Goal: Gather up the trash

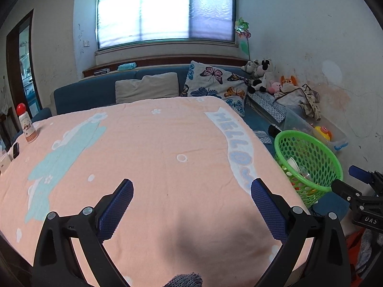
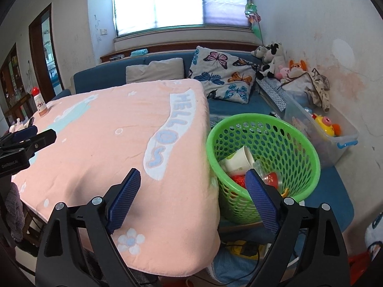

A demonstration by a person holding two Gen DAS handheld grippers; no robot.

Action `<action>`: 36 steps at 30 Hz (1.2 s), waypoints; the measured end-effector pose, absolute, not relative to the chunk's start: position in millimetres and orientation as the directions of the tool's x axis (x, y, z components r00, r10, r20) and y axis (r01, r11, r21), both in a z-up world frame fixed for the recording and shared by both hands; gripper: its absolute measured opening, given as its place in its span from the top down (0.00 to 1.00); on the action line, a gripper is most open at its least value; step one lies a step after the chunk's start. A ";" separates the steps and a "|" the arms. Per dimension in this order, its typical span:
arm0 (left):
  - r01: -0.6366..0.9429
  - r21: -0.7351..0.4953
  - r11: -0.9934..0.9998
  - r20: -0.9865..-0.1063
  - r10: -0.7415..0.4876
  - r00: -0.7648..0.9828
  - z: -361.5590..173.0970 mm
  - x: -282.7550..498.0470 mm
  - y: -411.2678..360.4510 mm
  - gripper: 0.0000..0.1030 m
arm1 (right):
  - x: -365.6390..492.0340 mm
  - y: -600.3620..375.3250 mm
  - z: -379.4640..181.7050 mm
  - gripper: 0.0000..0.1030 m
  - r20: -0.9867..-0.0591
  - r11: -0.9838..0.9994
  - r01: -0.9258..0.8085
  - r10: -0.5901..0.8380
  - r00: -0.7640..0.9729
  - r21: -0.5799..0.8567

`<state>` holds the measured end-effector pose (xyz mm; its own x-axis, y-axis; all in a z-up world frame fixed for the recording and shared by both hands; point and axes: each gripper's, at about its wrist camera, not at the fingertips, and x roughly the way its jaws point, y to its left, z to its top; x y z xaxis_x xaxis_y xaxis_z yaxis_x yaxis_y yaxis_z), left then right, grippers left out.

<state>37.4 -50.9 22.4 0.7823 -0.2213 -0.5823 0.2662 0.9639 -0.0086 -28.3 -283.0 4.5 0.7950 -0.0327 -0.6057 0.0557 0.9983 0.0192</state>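
A green mesh basket (image 2: 287, 129) stands to the right of the table, on the blue sofa seat. It holds a white paper cup (image 2: 239, 160), a clear plastic cup and red scraps. It also shows in the left wrist view (image 1: 318, 153). My right gripper (image 2: 192, 179) is open and empty, above the table's right edge next to the basket. My left gripper (image 1: 191, 186) is open and empty, above the pink cloth-covered table (image 1: 148, 148). The right gripper shows at the right edge of the left wrist view (image 1: 354, 184).
A white bottle with a red cap (image 1: 27, 125) stands at the table's far left corner. A blue sofa (image 1: 95, 91) with pillows (image 1: 215, 83) lies behind. Plush toys (image 1: 261, 74) and a clear storage box (image 2: 335, 138) with toys sit along the right wall.
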 end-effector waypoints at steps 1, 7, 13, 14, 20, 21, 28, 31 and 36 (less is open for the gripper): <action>0.264 -0.010 0.964 -0.582 -0.221 0.782 21.7 36.4 -49.5 0.07 | -28.9 -281.9 4.9 0.14 -0.605 0.998 0.056 -0.036 0.795 0.015; 0.255 -0.023 0.967 -0.579 -0.221 0.785 18.7 30.5 -41.6 0.07 | -31.7 -278.5 5.2 0.12 -0.599 0.998 0.055 -0.039 0.800 0.010; 0.252 -0.021 0.968 -0.571 -0.218 0.791 18.9 24.1 -38.4 0.07 | -33.2 -277.0 3.7 0.11 -0.601 0.998 0.055 -0.039 0.799 0.008; 0.252 -0.020 0.968 -0.569 -0.218 0.793 19.0 23.4 -38.4 0.07 | -33.7 -276.9 3.7 0.11 -0.600 0.998 0.055 -0.040 0.799 0.008; 0.243 -0.022 0.970 -0.568 -0.212 0.795 19.2 21.3 -35.5 0.07 | -35.3 -277.0 3.9 0.11 -0.599 0.998 0.059 -0.041 0.799 0.010; 0.243 -0.022 0.970 -0.568 -0.212 0.795 19.2 20.9 -35.2 0.07 | -35.6 -276.7 3.9 0.11 -0.600 0.998 0.059 -0.040 0.799 0.012; 0.238 -0.017 0.971 -0.563 -0.206 0.800 19.9 19.1 -33.9 0.07 | -35.1 -276.6 2.8 0.11 -0.601 0.998 0.061 -0.039 0.798 0.016; 0.236 -0.019 0.972 -0.562 -0.206 0.801 20.4 18.4 -33.3 0.07 | -35.0 -276.5 2.2 0.11 -0.601 0.998 0.061 -0.038 0.799 0.017; 0.235 -0.015 0.972 -0.562 -0.202 0.802 20.4 17.1 -33.3 0.07 | -35.0 -276.2 1.6 0.11 -0.601 0.998 0.061 -0.036 0.798 0.020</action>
